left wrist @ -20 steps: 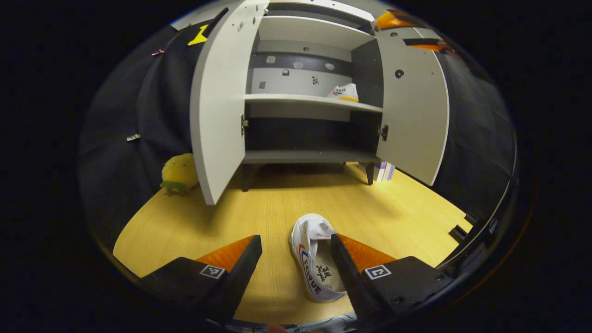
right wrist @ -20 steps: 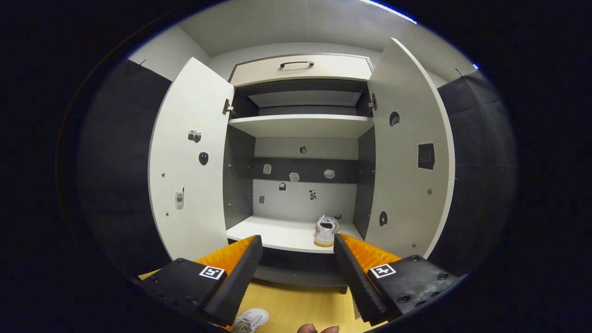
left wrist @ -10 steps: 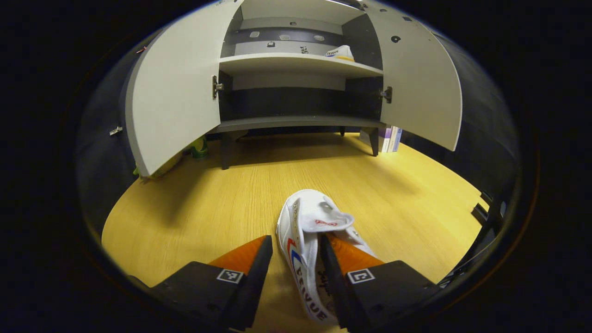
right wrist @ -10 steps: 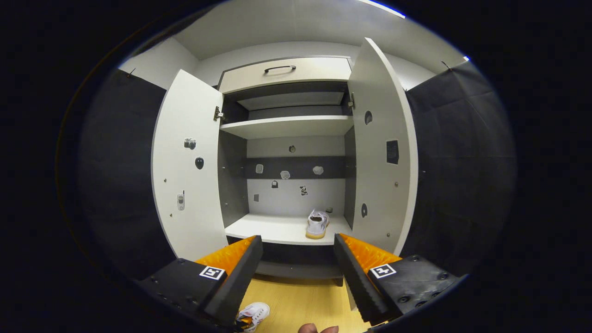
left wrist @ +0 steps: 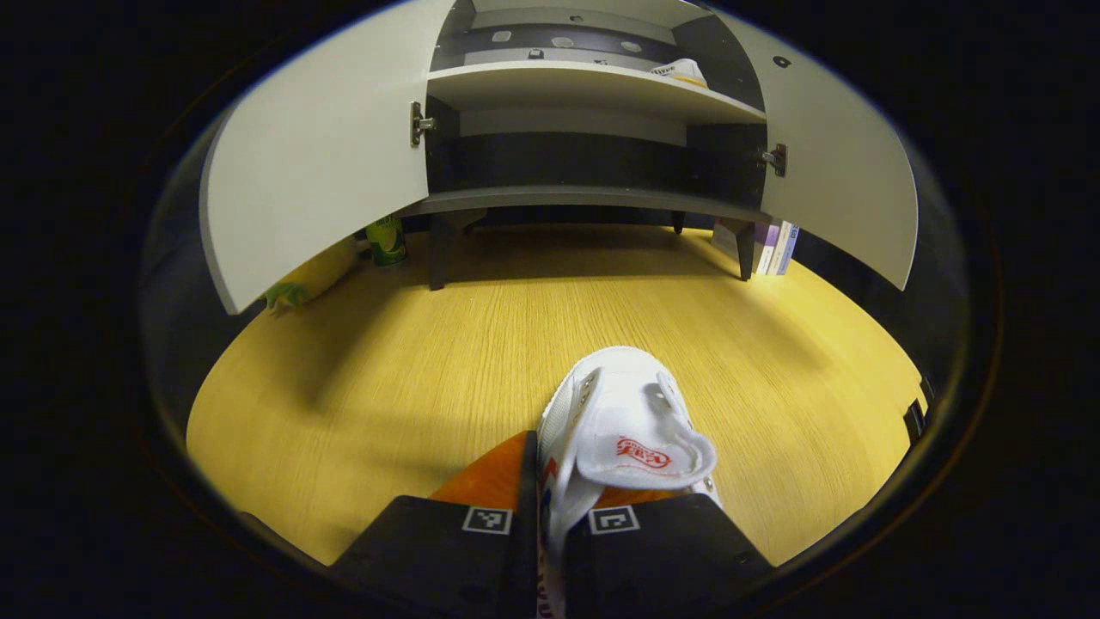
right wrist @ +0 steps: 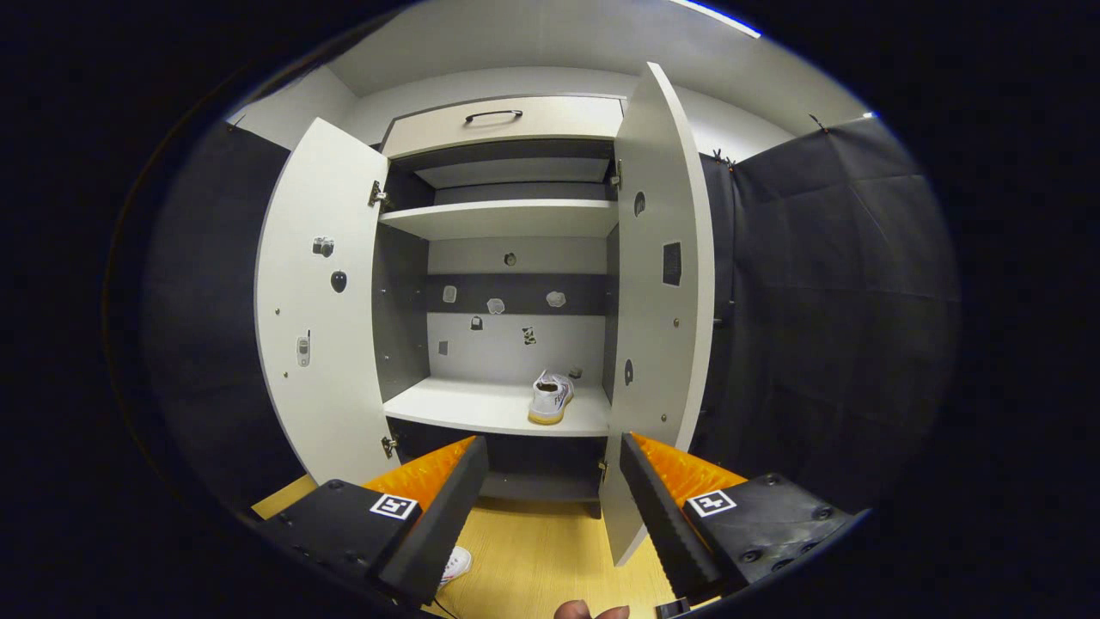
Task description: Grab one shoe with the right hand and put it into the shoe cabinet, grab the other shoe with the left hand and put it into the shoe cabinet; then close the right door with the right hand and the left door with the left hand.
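Yellow wood floor [left wrist: 481, 344] under an open shoe cabinet [right wrist: 507, 404] — left gripper [left wrist: 550, 507] fingers pinching a white shoe [left wrist: 623, 421], right gripper [right wrist: 550, 481] fingers wide, empty.

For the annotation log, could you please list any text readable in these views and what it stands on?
Nothing reads clearly.
Red logo on the white shoe's tongue: blurred.
Book spines by the cabinet: too small.
Stickers on the left door: pictures, too small.
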Available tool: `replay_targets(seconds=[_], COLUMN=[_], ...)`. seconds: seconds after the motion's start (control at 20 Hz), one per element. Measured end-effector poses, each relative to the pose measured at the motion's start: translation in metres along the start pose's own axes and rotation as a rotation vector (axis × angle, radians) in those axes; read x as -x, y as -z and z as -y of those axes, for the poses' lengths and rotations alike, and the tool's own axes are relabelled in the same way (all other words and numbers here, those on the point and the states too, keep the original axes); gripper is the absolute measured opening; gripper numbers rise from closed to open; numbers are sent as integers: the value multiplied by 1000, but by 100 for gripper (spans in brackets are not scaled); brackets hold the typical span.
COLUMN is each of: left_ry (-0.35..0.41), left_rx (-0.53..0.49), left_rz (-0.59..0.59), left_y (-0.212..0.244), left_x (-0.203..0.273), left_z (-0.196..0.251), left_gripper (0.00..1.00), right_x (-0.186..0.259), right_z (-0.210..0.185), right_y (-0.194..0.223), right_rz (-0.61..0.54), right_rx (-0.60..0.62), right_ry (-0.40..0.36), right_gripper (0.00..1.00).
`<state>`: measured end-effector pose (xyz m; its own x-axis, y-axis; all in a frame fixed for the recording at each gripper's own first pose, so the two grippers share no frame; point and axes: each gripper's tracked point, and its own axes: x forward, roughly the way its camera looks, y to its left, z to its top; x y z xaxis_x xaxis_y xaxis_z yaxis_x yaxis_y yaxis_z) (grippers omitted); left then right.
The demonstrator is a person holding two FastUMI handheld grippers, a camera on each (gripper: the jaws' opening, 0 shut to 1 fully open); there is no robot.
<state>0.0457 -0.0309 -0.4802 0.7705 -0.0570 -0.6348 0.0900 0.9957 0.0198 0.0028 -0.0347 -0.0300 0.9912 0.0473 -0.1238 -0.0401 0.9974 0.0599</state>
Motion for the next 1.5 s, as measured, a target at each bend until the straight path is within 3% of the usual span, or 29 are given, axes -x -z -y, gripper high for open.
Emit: replay_targets(seconds=[0.15, 0.45, 0.7, 0.85, 0.95, 1.2, 1.5], left_ry=[20, -20, -92, -94, -109, -170, -246], left_rx=[52, 132, 221, 279, 268, 270, 239], left_rz=[-32, 47, 110, 192, 241, 288, 289], left_y=[-9, -84, -177, -248, -296, -392, -484], left_x=[7, 60, 96, 116, 123, 106, 42], left_z=[0, -2, -10, -9, -13, -26, -49], left_gripper=[7, 6, 6, 6, 6, 6, 6], right_x=[3, 10, 8, 6, 7, 7, 4], right_z=[-2, 4, 19, 36, 52, 86, 132], right_y=[-3, -14, -22, -22, -22, -20, -14], right_rz=[6, 35, 52, 45, 46, 48, 38], right_rx=[-8, -29, -75, -86, -82, -86, -95], right_ry=[-20, -52, -52, -39, -25, 9, 69], right_gripper=[98, 98, 98, 98, 98, 98, 98])
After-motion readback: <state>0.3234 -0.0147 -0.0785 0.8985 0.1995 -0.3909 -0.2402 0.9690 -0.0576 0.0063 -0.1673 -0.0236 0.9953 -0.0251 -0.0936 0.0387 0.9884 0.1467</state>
